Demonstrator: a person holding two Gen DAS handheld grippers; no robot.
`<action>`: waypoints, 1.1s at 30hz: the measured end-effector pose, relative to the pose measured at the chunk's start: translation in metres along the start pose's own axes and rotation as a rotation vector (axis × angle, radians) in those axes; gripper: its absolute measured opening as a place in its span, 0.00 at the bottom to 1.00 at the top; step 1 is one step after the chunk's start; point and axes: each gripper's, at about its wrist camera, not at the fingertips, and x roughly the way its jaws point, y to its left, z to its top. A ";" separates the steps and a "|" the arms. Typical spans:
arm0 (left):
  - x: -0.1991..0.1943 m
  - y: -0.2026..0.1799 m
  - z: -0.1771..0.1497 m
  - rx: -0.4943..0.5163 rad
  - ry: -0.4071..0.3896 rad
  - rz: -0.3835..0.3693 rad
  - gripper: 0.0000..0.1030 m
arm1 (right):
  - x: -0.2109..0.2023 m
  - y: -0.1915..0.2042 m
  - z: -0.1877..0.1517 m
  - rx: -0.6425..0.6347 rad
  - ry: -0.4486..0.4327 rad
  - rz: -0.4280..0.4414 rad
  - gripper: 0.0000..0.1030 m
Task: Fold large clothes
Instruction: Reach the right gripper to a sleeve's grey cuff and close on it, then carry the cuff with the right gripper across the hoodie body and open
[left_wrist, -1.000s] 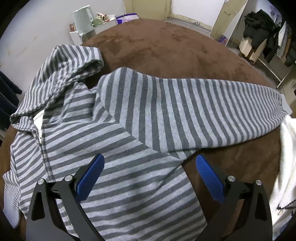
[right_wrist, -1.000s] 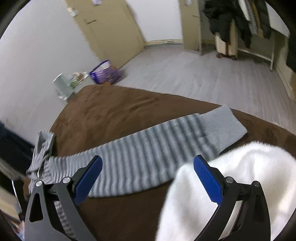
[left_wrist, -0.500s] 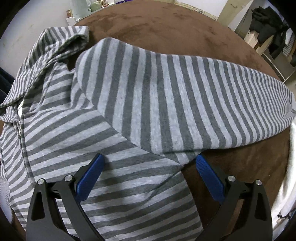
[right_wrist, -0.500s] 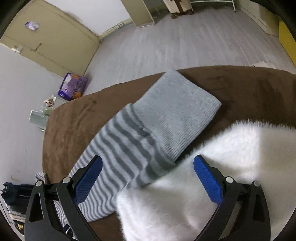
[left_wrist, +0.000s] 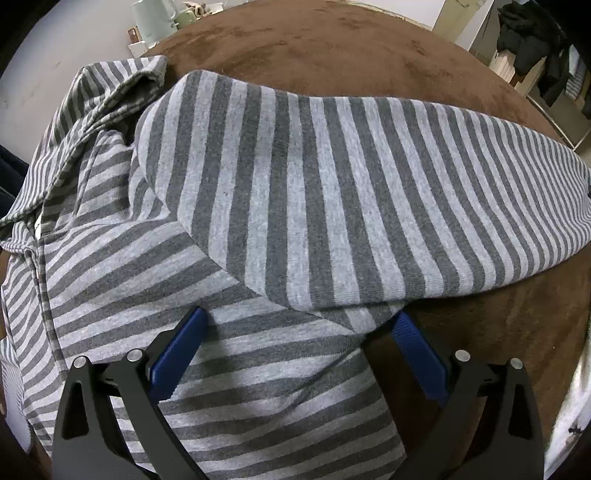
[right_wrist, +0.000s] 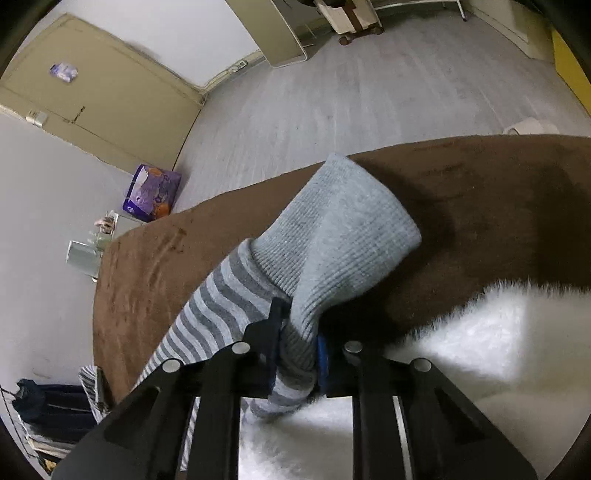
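Closing right tongs (right_wrist: 295, 345) bunch the cuff (right_wrist: 343, 229); the hoodie (left_wrist: 229, 280) lies on a brown bed (left_wrist: 332, 48).
Left tongs (left_wrist: 299, 332) gape at the armpit; lifting may slip the thin pinch or drag white fur (right_wrist: 480, 339).

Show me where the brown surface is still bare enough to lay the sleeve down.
Bare brown surface lies beyond the striped sleeve, toward the far edge near the kettle. It is crowded beside the cuff, where the white fluffy garment lies.

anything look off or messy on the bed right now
Nothing is damaged or spilled. The striped hoodie lies mostly flat; its hood is rumpled, and the right gripper bunches the sleeve cuff beside a white fluffy garment.
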 end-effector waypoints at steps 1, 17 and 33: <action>0.000 0.000 -0.001 0.001 -0.001 0.001 0.94 | 0.000 0.003 0.000 -0.018 -0.004 -0.008 0.14; -0.039 -0.009 0.012 -0.004 -0.060 -0.031 0.94 | -0.064 0.104 -0.027 -0.383 -0.186 -0.028 0.12; -0.122 0.110 -0.055 -0.137 -0.175 0.121 0.94 | -0.171 0.321 -0.156 -0.828 -0.230 0.372 0.11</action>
